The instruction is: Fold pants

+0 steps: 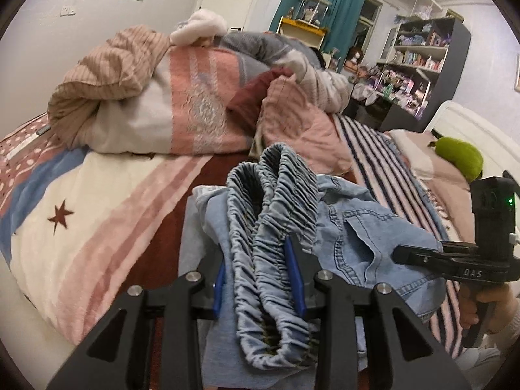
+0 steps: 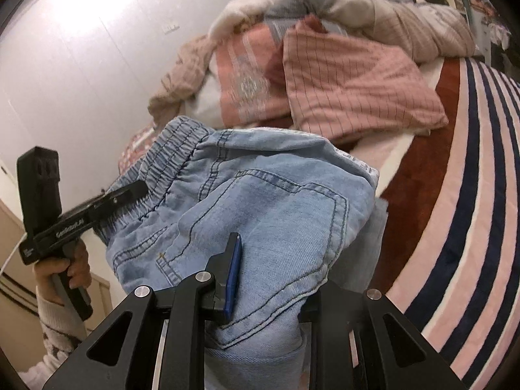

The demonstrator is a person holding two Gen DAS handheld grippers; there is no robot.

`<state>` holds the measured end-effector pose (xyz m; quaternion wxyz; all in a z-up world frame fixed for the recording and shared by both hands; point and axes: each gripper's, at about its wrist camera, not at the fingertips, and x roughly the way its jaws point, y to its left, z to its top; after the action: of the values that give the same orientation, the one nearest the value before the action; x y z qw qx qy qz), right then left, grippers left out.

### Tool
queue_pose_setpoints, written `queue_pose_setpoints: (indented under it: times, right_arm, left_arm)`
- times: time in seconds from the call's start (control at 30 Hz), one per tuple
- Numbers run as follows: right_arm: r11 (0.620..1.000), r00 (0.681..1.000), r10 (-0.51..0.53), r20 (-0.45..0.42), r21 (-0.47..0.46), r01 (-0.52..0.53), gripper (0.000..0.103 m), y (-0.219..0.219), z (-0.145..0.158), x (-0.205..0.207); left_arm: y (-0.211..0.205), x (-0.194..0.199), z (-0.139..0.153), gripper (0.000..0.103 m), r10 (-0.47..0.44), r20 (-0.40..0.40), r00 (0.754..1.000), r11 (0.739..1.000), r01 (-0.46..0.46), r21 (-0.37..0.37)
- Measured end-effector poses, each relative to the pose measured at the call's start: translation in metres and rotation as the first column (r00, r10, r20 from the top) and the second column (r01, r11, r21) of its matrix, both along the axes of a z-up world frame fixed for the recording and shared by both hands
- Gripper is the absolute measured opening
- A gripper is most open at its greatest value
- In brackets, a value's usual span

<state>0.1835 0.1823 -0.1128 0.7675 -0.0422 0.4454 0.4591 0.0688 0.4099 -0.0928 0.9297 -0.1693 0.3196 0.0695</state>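
Note:
Light blue denim pants (image 1: 364, 243) with a gathered elastic waistband (image 1: 276, 214) are held up over the bed. My left gripper (image 1: 260, 279) is shut on the bunched waistband, which runs between its blue pads. It also shows in the right wrist view (image 2: 130, 198), clamped on the waistband (image 2: 175, 162). My right gripper (image 2: 269, 276) is shut on the pants (image 2: 260, 214) near a back pocket; the denim hides its right finger. It appears in the left wrist view (image 1: 419, 256) at the pants' right side.
The bed has a striped blanket (image 1: 107, 214) (image 2: 461, 227). A heap of quilts and pillows (image 1: 182, 97) lies behind, with a pink checked pillow (image 2: 354, 87). A green plush (image 1: 461, 156) sits at the right. Shelves (image 1: 419, 65) stand beyond the bed.

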Motion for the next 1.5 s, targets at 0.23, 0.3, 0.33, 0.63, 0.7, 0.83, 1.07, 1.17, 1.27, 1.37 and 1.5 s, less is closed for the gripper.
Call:
queue_pose_setpoints:
  times: [0.23,0.3,0.33,0.63,0.7,0.83,1.07,1.17,1.27,1.37,1.5]
  right_arm:
    - [1.000,1.000,0.005,0.009,-0.010,-0.005,0.017,0.002,-0.010,-0.002]
    - [1.000,1.000,-0.004,0.028,0.007,0.004,0.017,0.005,-0.003,-0.002]
    - [1.000,0.999,-0.007,0.033,0.019,0.007,0.017,0.006,0.001,-0.002]
    - [0.998,0.996,0.065,0.063,-0.023,-0.064,0.023,0.031,0.000,-0.013]
    - [0.997,0.995,0.060,0.077,-0.052,-0.056,0.025,0.031,-0.004,-0.014]
    - [0.997,0.997,0.063,0.035,-0.045,-0.062,0.036,0.025,-0.008,-0.009]
    - [0.996,0.997,0.073,0.027,-0.051,-0.071,0.048,0.016,-0.004,-0.014]
    - [0.997,0.998,0.063,0.023,-0.049,-0.062,0.049,0.007,-0.001,-0.017]
    - [0.997,0.997,0.059,0.044,-0.054,-0.057,0.055,-0.003,0.006,-0.023]
    - [0.998,0.997,0.042,0.066,-0.042,-0.039,0.057,-0.020,0.014,-0.029]
    - [0.999,0.997,0.024,0.068,-0.025,-0.022,0.059,-0.044,0.019,-0.036]
  left_arm:
    - [0.001,-0.001,-0.007,0.031,0.016,-0.006,1.000,1.000,-0.015,0.028]
    - [0.002,-0.002,-0.003,0.031,0.021,0.009,1.000,0.999,-0.021,0.035]
    - [0.003,-0.002,-0.001,0.031,0.026,0.011,1.000,0.999,-0.026,0.039]
    - [0.012,-0.006,0.004,0.029,0.105,-0.017,0.994,0.987,-0.102,0.122]
    - [0.008,-0.005,0.002,0.029,0.103,-0.029,0.994,0.985,-0.097,0.143]
    - [0.011,-0.008,0.002,0.037,0.124,-0.026,0.992,0.985,-0.120,0.127]
    - [0.007,-0.023,0.019,0.042,0.137,0.012,0.990,0.982,-0.138,0.127]
    - [-0.003,-0.027,0.030,0.052,0.135,0.034,0.990,0.981,-0.138,0.137]
    - [-0.016,-0.029,0.039,0.054,0.118,0.054,0.992,0.981,-0.125,0.147]
    - [-0.036,-0.029,0.047,0.059,0.097,0.072,0.993,0.981,-0.107,0.164]
    - [-0.065,-0.028,0.048,0.064,0.072,0.075,0.995,0.984,-0.083,0.158]
